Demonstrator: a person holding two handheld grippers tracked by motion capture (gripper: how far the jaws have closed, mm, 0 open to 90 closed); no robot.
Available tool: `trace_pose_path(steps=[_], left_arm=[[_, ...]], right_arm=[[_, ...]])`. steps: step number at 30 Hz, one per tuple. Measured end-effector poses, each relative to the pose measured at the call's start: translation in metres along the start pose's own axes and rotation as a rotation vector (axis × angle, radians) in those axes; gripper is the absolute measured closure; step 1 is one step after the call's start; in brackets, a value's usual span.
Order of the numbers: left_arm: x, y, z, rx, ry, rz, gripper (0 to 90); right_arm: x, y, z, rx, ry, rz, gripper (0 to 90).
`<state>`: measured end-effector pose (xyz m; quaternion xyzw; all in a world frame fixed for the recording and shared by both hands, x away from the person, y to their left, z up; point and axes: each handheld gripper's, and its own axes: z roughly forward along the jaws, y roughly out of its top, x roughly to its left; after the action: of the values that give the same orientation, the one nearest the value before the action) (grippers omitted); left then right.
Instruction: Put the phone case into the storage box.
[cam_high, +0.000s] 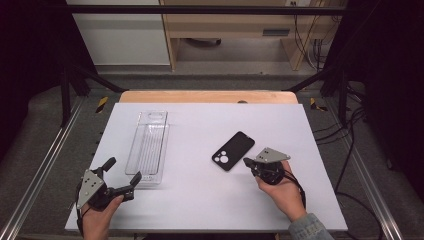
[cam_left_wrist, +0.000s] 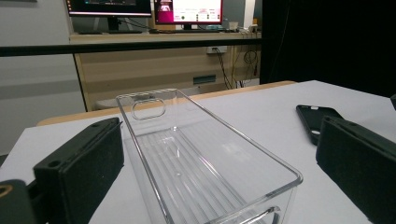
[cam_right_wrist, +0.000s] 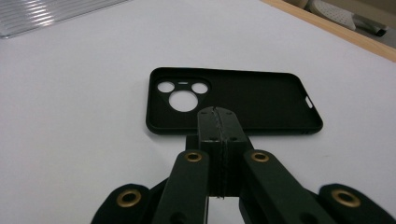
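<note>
No legible text, label, brand or number found on any surface. Two monitors (cam_left_wrist: 145, 8) stand on the far desk in the left gripper view — their lit screens carry what may be lines of text, too small and blurred to read. Black phone case (cam_right_wrist: 233, 100) — inner face plain, no marking visible

So the table (cam_high: 200, 200) has a white top with a light wood edge showing along the far side. Two things sit right on it, well apart: a clear plastic bin (cam_high: 149, 145), long and narrow with a ribbed floor, left of middle, and a black phone case (cam_high: 233, 150) lying open side up, I think, near the centre-right.
</note>
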<state>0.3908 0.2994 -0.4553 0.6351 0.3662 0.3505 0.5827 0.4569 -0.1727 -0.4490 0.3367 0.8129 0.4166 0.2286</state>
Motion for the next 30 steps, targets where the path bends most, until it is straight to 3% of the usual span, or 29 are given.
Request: trace_pose_path(steps=[30], left_arm=[[0.000,0.000,0.000,0.001,-0.002,0.001,0.7]], right_arm=[[0.015,0.013,0.023,0.016,0.056,-0.028,90.0]])
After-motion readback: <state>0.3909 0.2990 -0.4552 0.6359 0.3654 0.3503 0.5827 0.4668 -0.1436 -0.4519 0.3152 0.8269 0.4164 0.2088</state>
